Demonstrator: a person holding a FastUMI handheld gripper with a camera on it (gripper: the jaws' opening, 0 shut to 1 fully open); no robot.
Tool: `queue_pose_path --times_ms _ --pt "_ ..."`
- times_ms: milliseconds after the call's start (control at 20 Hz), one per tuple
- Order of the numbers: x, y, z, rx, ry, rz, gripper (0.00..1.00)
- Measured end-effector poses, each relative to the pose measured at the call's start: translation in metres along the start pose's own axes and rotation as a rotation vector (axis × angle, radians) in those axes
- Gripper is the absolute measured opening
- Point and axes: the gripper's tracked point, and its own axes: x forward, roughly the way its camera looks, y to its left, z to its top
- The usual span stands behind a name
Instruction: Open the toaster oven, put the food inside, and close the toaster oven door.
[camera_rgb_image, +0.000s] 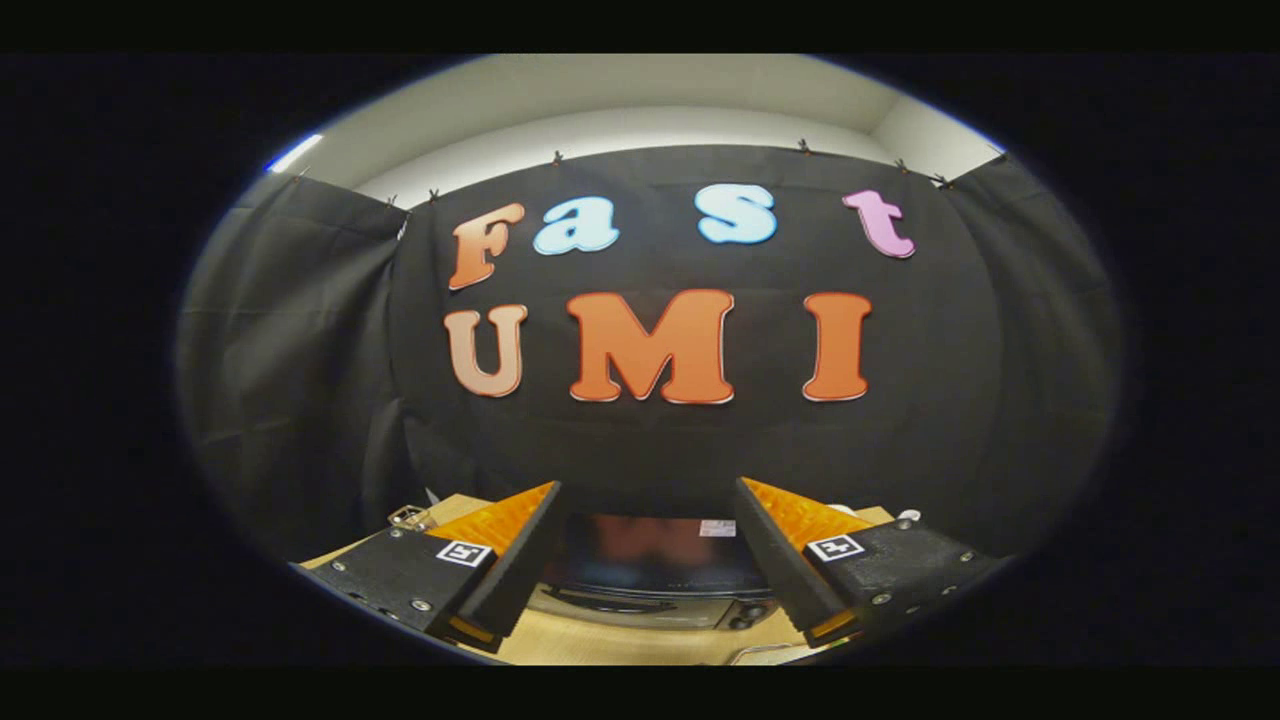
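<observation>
1. Toaster oven (650, 575): it sits on the wooden table, seen between the two fingers and a little beyond their tips. Its dark glass door is closed, with the long handle running along the lower edge of the glass. A couple of round knobs show at its lower right corner, just beside the right finger.
2. Black cloth wall (650, 450): it hangs behind the oven and takes up most of the scene, with pale ceiling above it.
3. Wooden table (600, 640): a light bare strip lies in front of the oven, between the fingers.
4. Gripper (648, 545): it is held above the table, aimed at the oven. Its fingers are spread wide apart and hold nothing; neither one touches the oven. Each finger carries a small square marker on top.
5. Small metal piece (408, 517): it lies at the table's far left corner, just beyond the left finger; too small to identify.
6. Thin pale rim (765, 652): it shows on the table near the right finger's base; what it belongs to cannot be told.
</observation>
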Motion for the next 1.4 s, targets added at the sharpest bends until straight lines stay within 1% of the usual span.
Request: queue_pose_path --times_ms 150,250,350,600,750,850,900,950,1000,1050,1100,1150,1200,1250,1300,1400 --pt "0.018 0.009 -0.049 -0.041 0.091 0.008 0.99" --pt "0.028 0.013 -0.094 -0.036 0.197 0.004 0.99" --pt "0.037 0.019 -0.131 -0.011 0.291 0.022 0.99" --pt "0.057 0.022 -0.175 -0.038 0.355 0.003 0.98" --pt "0.064 0.021 -0.193 -0.016 0.388 -0.015 0.98" --pt "0.064 0.02 -0.193 -0.023 0.356 -0.023 0.99" --pt "0.059 0.022 -0.195 -0.043 0.359 -0.019 0.96" --pt "0.057 0.025 -0.192 -0.037 0.334 -0.009 0.96" --pt "0.053 0.026 -0.193 -0.022 0.329 -0.017 0.91" --pt "0.052 0.027 -0.191 -0.017 0.293 -0.018 0.88" --pt "0.045 0.029 -0.198 0.005 0.308 -0.005 0.8" --pt "0.042 0.031 -0.197 0.045 0.278 -0.001 0.77" --pt "0.036 0.033 -0.199 0.041 0.281 0.005 0.73" --pt "0.027 0.035 -0.204 0.008 0.287 0.033 0.69" --pt "0.019 0.038 -0.206 0.002 0.297 0.047 0.66" --pt "-0.001 0.049 -0.216 0.033 0.36 0.111 0.65"
